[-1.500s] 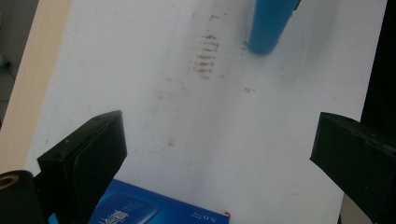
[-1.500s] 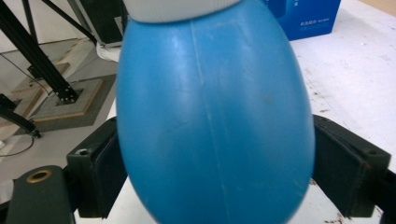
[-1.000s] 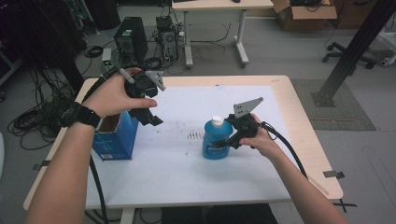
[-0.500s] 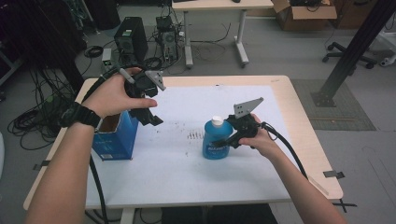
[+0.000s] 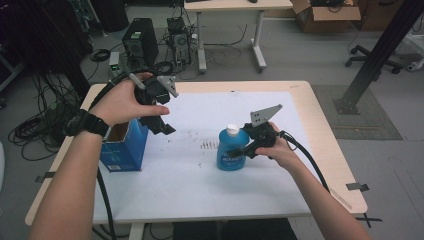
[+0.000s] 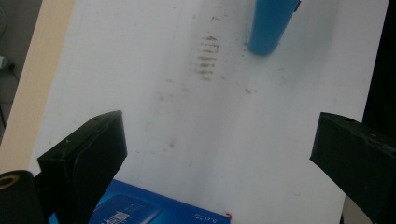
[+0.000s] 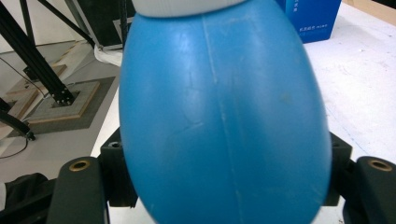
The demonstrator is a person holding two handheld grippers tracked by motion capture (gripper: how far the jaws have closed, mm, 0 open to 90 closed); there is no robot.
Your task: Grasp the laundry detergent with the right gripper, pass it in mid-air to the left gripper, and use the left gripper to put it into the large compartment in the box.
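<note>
A blue bottle (image 5: 230,151) with a white cap stands upright on the white mat (image 5: 200,190) at mid-table. My right gripper (image 5: 243,150) comes at it from the right, and its jaws have just been closing with the bottle between them. In the right gripper view the bottle (image 7: 224,116) spans the whole gap and both jaws touch its sides. My left gripper (image 5: 163,128) hangs open in the air over the right edge of an open blue box (image 5: 122,150). From the left gripper (image 6: 219,154), the box top (image 6: 154,212) lies below and the bottle (image 6: 271,23) farther off.
The mat covers most of the wooden table (image 5: 325,130) and has dark smudges (image 5: 209,145) left of the bottle. Cables trail from both grippers off the table's near edge. Computers, a second desk and a black frame post stand on the floor beyond.
The right gripper's jaws have drawn in against the bottle's sides. Both hands, the bottle and the box stay where they were.
</note>
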